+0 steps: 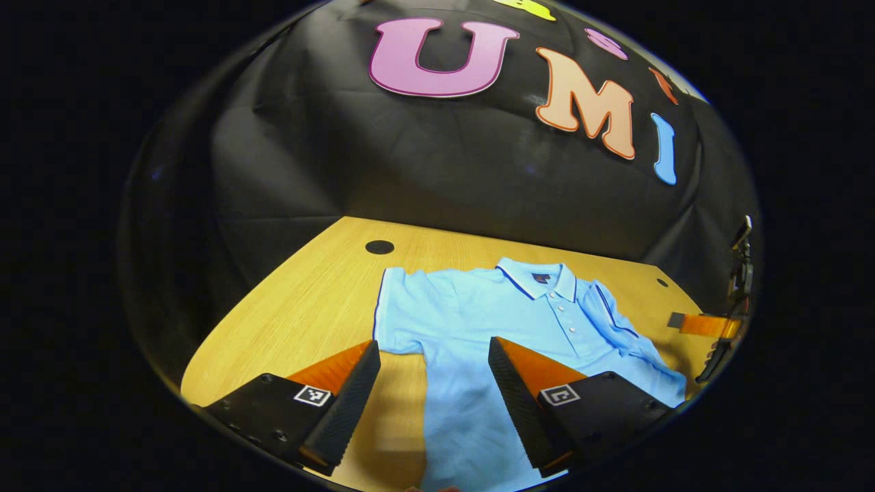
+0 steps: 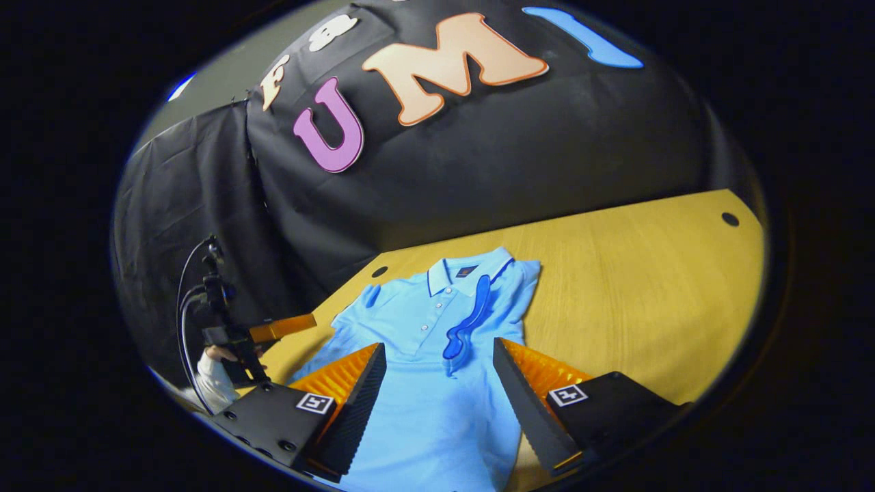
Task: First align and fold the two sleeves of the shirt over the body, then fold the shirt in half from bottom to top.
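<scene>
A: Shirt [image 1: 478,321] — where is it?
B: Flat on the wooden table [image 1: 307,307], collar toward the booth wall, one sleeve [image 2: 472,318] folded over the body.
A: And the grippers?
B: Left gripper [image 1: 434,372] and right gripper [image 2: 439,379] hover above it, jaws wide, holding nothing.

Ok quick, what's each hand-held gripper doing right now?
Left hand-held gripper: open, holding nothing, over the shirt.
Right hand-held gripper: open, holding nothing.
</scene>
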### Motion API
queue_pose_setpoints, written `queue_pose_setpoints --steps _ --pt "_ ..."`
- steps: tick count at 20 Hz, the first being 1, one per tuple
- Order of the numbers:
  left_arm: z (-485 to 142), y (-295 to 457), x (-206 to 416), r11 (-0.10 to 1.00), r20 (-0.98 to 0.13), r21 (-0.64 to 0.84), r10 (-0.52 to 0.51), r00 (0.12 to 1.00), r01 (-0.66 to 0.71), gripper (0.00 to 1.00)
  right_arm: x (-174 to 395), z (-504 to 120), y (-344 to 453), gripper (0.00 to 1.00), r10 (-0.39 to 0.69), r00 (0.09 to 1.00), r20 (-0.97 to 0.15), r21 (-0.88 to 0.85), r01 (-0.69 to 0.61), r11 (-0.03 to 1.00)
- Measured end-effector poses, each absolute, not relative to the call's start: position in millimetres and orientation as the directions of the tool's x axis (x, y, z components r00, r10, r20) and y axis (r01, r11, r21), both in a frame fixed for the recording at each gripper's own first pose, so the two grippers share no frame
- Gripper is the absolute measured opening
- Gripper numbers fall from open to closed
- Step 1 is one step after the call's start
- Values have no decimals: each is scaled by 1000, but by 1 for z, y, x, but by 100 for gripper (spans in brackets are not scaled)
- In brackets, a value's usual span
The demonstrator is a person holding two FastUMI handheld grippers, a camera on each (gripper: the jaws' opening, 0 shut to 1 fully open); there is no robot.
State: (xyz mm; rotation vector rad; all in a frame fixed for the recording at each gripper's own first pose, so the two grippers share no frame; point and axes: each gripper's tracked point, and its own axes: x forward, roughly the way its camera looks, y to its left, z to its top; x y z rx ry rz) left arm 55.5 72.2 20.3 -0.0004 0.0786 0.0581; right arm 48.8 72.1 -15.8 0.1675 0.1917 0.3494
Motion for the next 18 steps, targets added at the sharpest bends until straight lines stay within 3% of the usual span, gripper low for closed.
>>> queue_pose_setpoints --steps 6,13,17,18 --pt "29 102 102 995 -162 41 93 982 -88 95 7 -6 42 98 284 955 -82 195 -264 945" --pt "-5 118 129 991 -281 52 131 951 -122 94 -33 8 -11 98 132 991 -18 145 -128 981" --pt "-10 119 132 989 -294 64 150 944 -137 89 -41 2 -24 98 103 994 -38 153 -96 984" --pt "-13 123 131 985 -306 79 168 937 -151 84 -44 3 -25 98 101 994 -37 157 -94 983"
